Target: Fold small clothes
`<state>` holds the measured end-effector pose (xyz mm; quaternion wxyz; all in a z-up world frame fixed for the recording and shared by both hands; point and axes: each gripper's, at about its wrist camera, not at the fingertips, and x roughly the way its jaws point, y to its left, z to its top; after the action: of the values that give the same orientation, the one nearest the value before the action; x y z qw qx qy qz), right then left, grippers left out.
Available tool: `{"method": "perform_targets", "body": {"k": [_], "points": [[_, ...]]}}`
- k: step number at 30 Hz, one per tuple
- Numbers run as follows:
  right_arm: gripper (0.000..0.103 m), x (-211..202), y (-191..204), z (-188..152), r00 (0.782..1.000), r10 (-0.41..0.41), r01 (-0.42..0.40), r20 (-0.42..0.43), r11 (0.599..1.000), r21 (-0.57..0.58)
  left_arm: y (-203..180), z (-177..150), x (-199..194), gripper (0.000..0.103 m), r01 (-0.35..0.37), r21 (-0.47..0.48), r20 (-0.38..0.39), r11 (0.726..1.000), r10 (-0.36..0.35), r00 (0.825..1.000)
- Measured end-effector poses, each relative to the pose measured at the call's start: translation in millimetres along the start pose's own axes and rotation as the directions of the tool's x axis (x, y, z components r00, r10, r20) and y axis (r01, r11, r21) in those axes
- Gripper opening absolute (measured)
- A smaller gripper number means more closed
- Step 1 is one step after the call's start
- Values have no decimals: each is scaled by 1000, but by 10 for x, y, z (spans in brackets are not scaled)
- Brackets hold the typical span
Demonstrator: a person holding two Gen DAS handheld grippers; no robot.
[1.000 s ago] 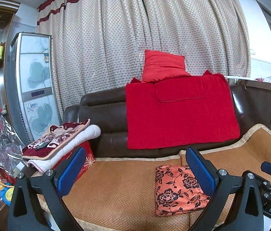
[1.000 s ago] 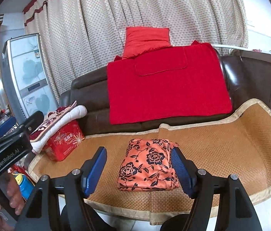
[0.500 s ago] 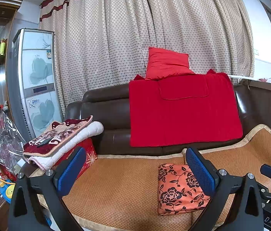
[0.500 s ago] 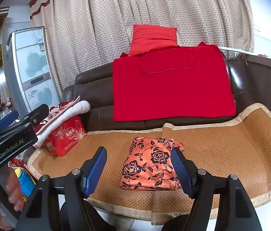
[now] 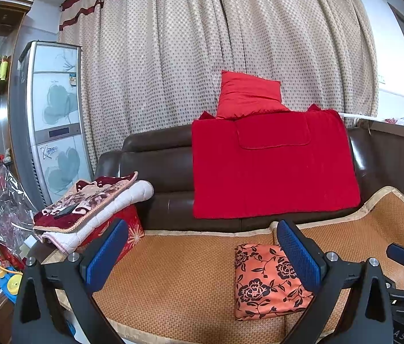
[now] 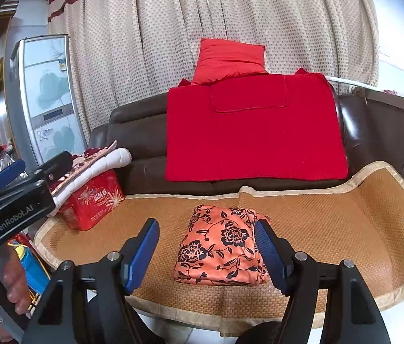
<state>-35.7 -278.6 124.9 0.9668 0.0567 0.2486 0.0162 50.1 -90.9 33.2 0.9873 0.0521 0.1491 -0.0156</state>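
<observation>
An orange garment with black flowers (image 6: 219, 253) lies folded into a small rectangle on the woven mat (image 6: 331, 223) over the sofa seat. It also shows in the left wrist view (image 5: 265, 282), low and right of centre. My right gripper (image 6: 206, 253) is open and empty, held back from the mat's front edge with the garment seen between its blue pads. My left gripper (image 5: 202, 253) is open and empty, to the left of the garment and apart from it.
A red blanket (image 6: 255, 132) and red cushion (image 6: 229, 58) hang over the brown sofa back. A red box (image 6: 91, 200) with folded quilts (image 5: 93, 200) on top stands at the mat's left end. A tall cabinet (image 5: 51, 120) and clutter are at far left.
Both grippers have drawn back and lifted slightly from the sofa, so the folded garment looks a little farther off. Both stay open and the garment has not moved.
</observation>
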Motion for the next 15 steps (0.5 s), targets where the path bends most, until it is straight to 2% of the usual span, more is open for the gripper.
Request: {"method": "perform_targets", "body": {"k": [15], "points": [[73, -21, 38, 59, 1000, -18, 18, 10, 1000, -15, 13, 63, -69, 103, 5, 1, 23, 1000, -5, 1000]]}}
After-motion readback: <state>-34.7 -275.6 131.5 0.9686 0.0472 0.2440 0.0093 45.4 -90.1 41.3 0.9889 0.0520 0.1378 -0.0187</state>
